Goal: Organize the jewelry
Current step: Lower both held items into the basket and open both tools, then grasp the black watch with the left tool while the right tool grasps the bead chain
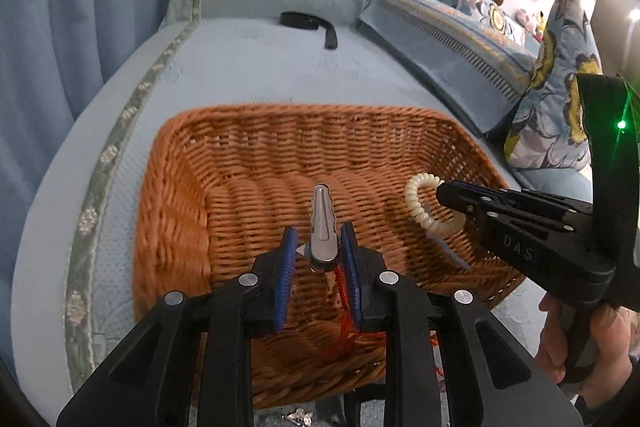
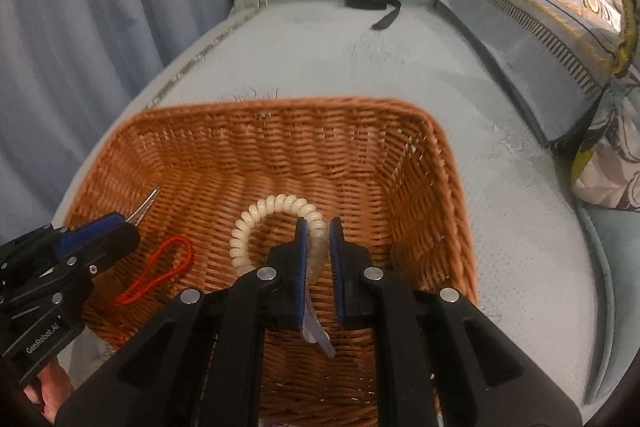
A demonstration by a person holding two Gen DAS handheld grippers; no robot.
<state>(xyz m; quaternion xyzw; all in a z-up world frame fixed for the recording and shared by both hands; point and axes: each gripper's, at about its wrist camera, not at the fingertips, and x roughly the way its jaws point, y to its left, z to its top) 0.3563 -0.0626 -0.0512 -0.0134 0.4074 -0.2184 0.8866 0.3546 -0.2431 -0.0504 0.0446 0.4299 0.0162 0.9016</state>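
I had two grippers over one wicker basket [image 2: 436, 163]. My left gripper [image 1: 318, 249] was clamped on one silver hair clip [image 1: 322, 223], red cord [image 2: 160, 273] dangling. My right gripper [image 2: 319, 259] pinched one cream coil bracelet [image 2: 256, 219], probably with a clear tag [image 2: 316, 335].

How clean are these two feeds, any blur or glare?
Left wrist view: basket weave smeared by motion blur, green lamp glare at the right edge, hair clip sharp. Right wrist view: basket rim soft, coil bracelet crisp; strong fisheye bending in both.

Left claw [image 1: 318, 247], right claw [image 2: 319, 247]; seemingly clamped
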